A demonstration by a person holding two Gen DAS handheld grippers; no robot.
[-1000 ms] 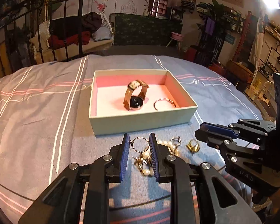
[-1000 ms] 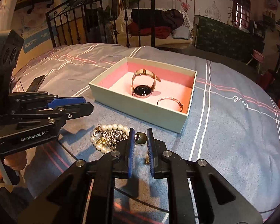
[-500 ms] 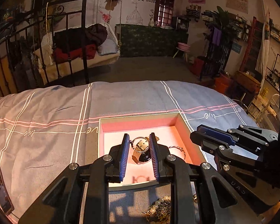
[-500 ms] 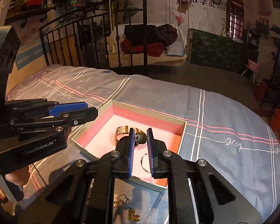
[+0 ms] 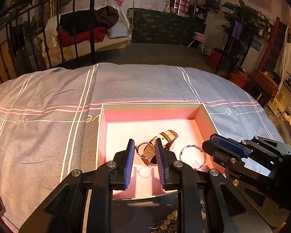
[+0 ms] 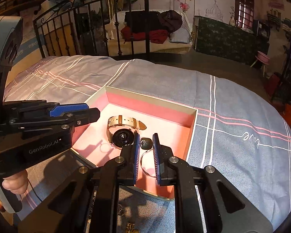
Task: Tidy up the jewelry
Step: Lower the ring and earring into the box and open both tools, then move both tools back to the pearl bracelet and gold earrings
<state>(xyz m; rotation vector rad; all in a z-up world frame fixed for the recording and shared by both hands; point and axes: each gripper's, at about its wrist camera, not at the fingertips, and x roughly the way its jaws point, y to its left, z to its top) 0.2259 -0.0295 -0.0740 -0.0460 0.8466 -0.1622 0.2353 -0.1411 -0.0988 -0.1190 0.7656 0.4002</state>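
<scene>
An open box with a pink inside lies on the bed; it also shows in the right wrist view. In it lie a watch with a tan strap and a thin bangle. My left gripper is shut on a thin metal ring and holds it above the box floor, near the watch. My right gripper is shut on a small dark round piece above the box, over the bangle.
A heap of pearls and gold pieces lies on the grey striped bedspread in front of the box; gold pieces show at the bottom of the right wrist view. A black iron bed frame stands behind.
Both grippers have lifted their pieces off the heap on the bedspread and carried them forward over the box. Both now hang lower, close above the box floor.
</scene>
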